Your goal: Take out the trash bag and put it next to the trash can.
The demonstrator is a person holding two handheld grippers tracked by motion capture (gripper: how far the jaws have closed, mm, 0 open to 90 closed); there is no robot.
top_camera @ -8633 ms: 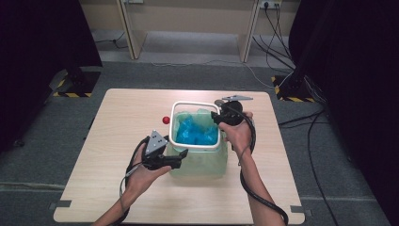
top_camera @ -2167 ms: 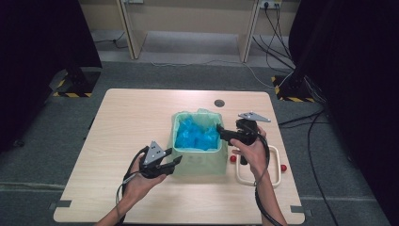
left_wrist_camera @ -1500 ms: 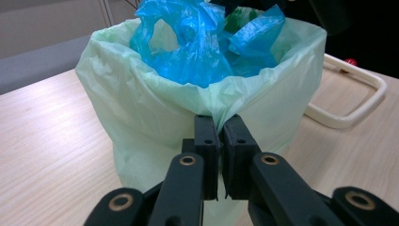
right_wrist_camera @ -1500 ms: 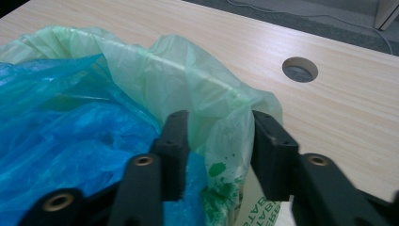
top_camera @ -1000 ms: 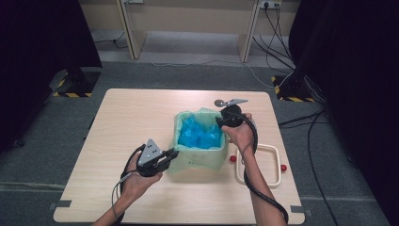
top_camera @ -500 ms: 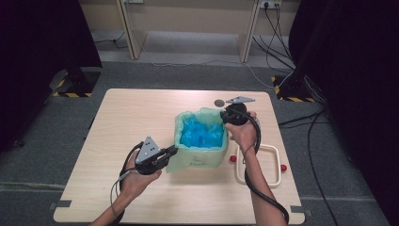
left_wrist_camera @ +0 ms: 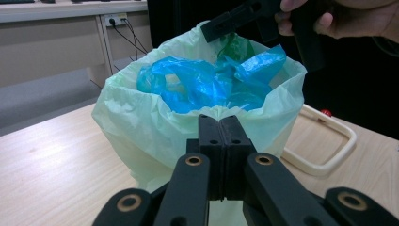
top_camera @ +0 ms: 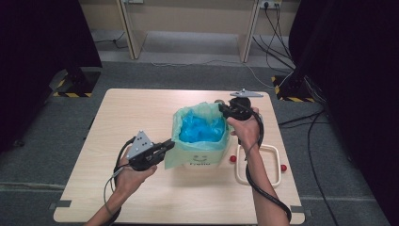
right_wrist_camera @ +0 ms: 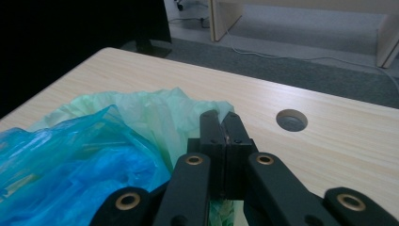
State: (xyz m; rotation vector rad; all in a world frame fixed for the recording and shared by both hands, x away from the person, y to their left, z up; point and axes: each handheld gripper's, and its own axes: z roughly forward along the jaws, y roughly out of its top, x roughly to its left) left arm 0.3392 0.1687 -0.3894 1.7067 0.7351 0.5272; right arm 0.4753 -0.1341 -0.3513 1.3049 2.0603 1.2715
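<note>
A pale green bag (top_camera: 200, 151) lines a bin in the middle of the table, with crumpled blue plastic (top_camera: 202, 128) inside it. My left gripper (top_camera: 167, 145) is shut on the bag's near-left rim; in the left gripper view its jaws (left_wrist_camera: 219, 120) pinch the green film (left_wrist_camera: 141, 127). My right gripper (top_camera: 220, 109) is shut on the far-right rim. The right gripper view shows it (right_wrist_camera: 220, 117) clamped on the green bag's edge (right_wrist_camera: 150, 113) beside the blue plastic (right_wrist_camera: 70, 160). The bag stretches between the two grips.
A cream rectangular ring (top_camera: 275, 165) lies flat on the table right of the bin, with a small red piece (top_camera: 232, 159) at its left and another (top_camera: 283, 167) at its right. A round cable hole (right_wrist_camera: 291, 120) sits in the tabletop beyond the bag.
Both hands have risen a little with the green rim in their jaws, and the bag now stands taller and more stretched above the bin.
</note>
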